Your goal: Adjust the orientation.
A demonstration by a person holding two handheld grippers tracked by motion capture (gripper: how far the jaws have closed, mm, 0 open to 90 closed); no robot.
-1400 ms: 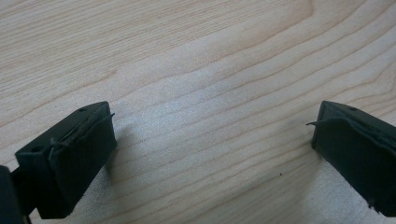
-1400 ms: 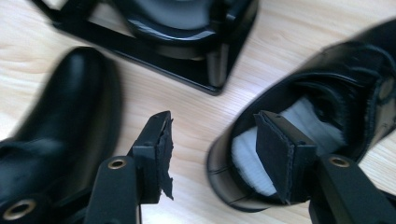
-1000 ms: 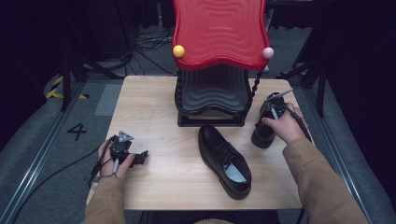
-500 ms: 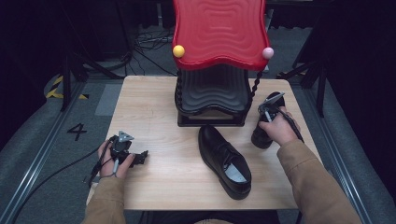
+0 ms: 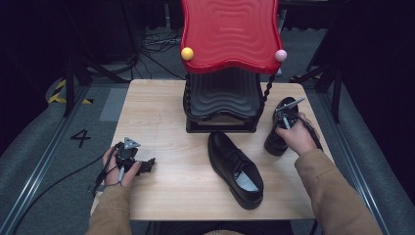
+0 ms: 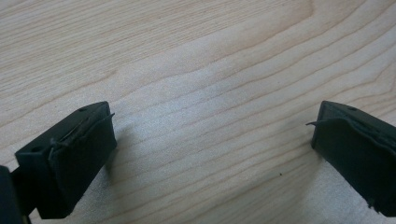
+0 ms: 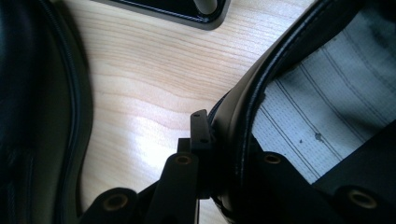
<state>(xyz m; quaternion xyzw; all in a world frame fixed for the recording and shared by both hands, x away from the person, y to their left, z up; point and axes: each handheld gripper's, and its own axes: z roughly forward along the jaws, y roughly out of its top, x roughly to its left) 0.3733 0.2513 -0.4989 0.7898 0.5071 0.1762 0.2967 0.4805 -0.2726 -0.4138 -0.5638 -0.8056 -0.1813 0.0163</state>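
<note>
Black and glossy, the shoe (image 5: 275, 141) right of the rack (image 5: 222, 105) shows a striped grey lining; the right gripper (image 7: 224, 140), jaws just closed, pinches its rim.

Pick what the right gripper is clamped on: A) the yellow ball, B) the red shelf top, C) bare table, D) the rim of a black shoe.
D: the right gripper pinches the leather collar of the black shoe, one jaw inside it.
</note>
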